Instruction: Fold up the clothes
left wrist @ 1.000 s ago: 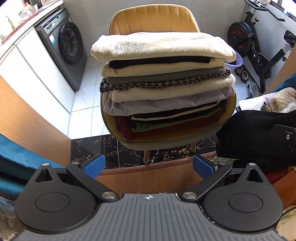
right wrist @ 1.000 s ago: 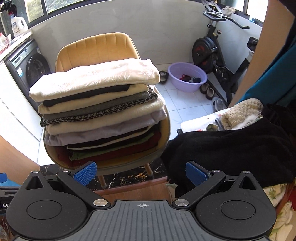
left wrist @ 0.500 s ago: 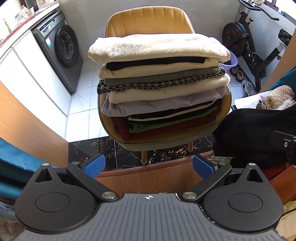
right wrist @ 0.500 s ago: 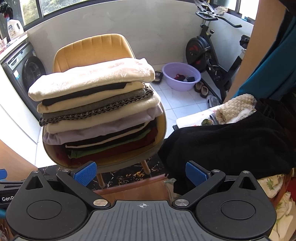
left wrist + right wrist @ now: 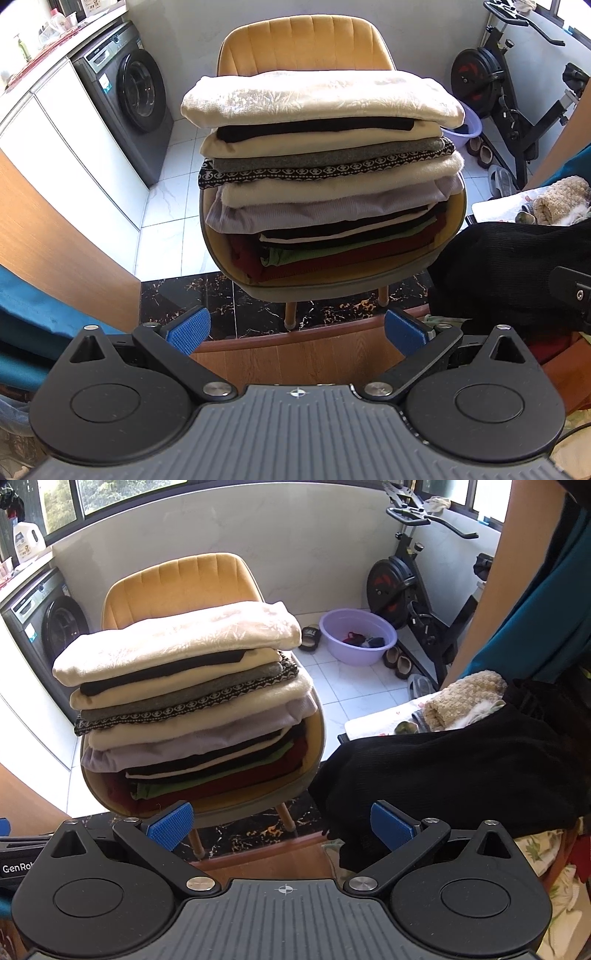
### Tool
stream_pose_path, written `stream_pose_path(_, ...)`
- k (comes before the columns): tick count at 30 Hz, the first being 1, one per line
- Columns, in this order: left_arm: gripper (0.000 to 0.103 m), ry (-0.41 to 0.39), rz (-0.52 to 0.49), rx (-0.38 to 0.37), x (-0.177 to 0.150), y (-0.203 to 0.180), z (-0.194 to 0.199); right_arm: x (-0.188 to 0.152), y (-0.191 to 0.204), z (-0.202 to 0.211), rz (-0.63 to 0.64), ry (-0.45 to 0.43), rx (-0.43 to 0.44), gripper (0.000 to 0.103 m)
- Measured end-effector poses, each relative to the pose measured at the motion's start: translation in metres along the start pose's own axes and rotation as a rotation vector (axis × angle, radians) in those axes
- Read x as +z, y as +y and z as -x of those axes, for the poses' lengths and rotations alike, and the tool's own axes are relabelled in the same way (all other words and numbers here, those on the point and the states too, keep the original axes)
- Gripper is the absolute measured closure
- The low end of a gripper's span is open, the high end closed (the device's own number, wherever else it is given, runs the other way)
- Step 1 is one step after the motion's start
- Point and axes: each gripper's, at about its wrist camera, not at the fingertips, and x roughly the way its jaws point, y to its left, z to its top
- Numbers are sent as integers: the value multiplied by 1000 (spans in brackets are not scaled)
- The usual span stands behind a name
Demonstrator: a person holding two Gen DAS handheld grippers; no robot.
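From the left wrist: left gripper [image 5: 295,330] spread wide and holding nothing, above a wooden edge [image 5: 295,354]; straight ahead, a tall stack of folded clothes [image 5: 325,170] on a mustard chair [image 5: 303,44]; to the right, a black garment [image 5: 517,266] in an unfolded heap; at left, a washing machine [image 5: 136,92]. From the right wrist: right gripper [image 5: 282,825] likewise spread and empty; stack of folded clothes [image 5: 192,701] ahead to the left; black garment [image 5: 461,768] just beside the right finger; farther back, a purple basin [image 5: 358,635] and exercise bike [image 5: 406,587].

both cams drifted a bit, stack of folded clothes [image 5: 325,177] sits lower in left view, black garment [image 5: 461,768] fills more of right view, purple basin [image 5: 356,637] more exposed
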Motion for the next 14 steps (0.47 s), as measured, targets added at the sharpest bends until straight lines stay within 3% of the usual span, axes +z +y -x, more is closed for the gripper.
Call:
stream_pose_path(8, 0, -7, -9, 0, 1, -5, 2, 1, -5, -2, -11, 11, 0, 1)
stream_pose_path(14, 0, -58, -32, -3, 2, -10, 9, 0, -9, -2, -24, 15, -4, 1)
